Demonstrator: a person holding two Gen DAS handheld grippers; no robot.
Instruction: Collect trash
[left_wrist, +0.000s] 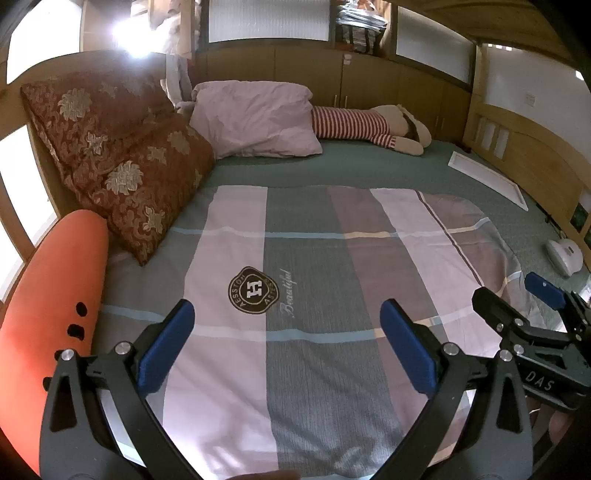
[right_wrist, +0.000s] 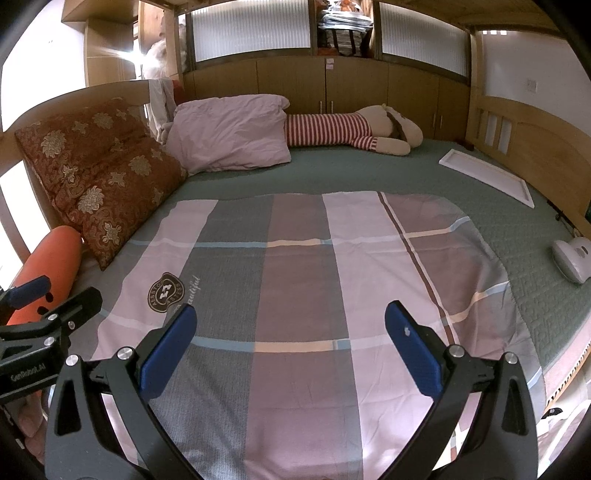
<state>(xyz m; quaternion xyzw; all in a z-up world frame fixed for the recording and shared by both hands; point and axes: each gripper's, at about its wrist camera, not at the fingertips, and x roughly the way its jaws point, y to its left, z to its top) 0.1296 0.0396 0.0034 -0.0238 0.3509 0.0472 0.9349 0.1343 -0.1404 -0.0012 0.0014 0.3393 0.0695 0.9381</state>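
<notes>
Setting: bedroom, wooden bed frame (left_wrist: 532, 155), green mattress cover (left_wrist: 369, 166).
Left wrist view, left gripper (left_wrist: 288, 314): jaws spread wide, holding nothing, above the plaid blanket (left_wrist: 303, 369).
Left wrist view, surroundings: orange bolster (left_wrist: 55, 302) to its left; brocade cushions (left_wrist: 122, 158) ahead-left; striped plush toy (left_wrist: 369, 125) far ahead.
Left wrist view, right gripper (left_wrist: 517, 295): at its right; opening could not be judged.
Right wrist view, right gripper (right_wrist: 291, 321): jaws wide apart, empty, over the blanket.
Right wrist view, surroundings: white frame (right_wrist: 487, 173) ahead-right; white device (right_wrist: 572, 258) to its right.
Trash: none identifiable in either view.
</notes>
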